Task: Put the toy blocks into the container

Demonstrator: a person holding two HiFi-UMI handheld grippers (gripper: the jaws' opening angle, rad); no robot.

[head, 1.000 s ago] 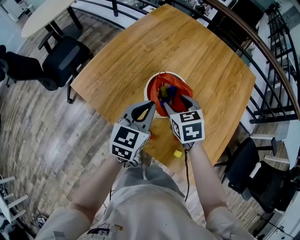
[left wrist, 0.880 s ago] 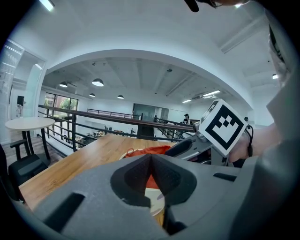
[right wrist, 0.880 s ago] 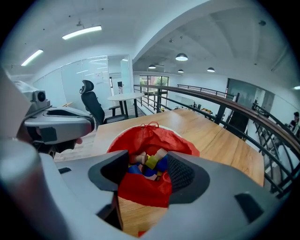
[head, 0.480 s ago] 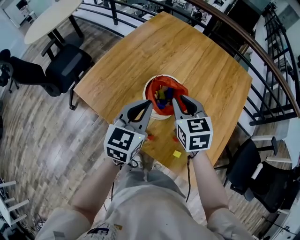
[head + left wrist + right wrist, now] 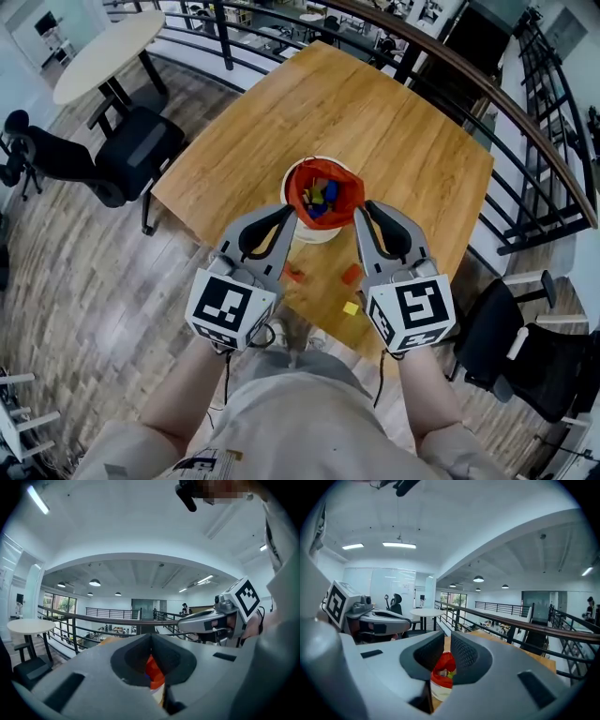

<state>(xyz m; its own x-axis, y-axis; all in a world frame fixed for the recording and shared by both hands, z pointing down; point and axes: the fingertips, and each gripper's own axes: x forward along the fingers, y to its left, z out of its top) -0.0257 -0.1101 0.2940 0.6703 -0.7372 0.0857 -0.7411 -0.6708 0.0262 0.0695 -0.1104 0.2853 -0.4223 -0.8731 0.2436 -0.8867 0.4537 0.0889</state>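
A white container point(image 5: 298, 228) with a red liner stands mid-table and holds blue and yellow blocks point(image 5: 323, 199). Two red blocks point(image 5: 294, 274) point(image 5: 352, 274) and a yellow block point(image 5: 351, 307) lie on the wood in front of it. My left gripper point(image 5: 289, 214) hangs above the near left rim, shut and empty. My right gripper point(image 5: 362, 210) hangs above the near right rim. Its jaws have just been closing; a slim gap remains with nothing in it. Through each gripper's jaws the container point(image 5: 153, 677) point(image 5: 442, 679) shows below.
The wooden table point(image 5: 394, 131) ends close to my body. A black railing point(image 5: 525, 122) curves behind it. Black office chairs point(image 5: 136, 150) point(image 5: 525, 366) stand at the left and right, and a round white table point(image 5: 98, 52) at the far left.
Both grippers have risen and drawn back from over the container toward me. The right jaws, wide open a second ago, have narrowed to a slit.
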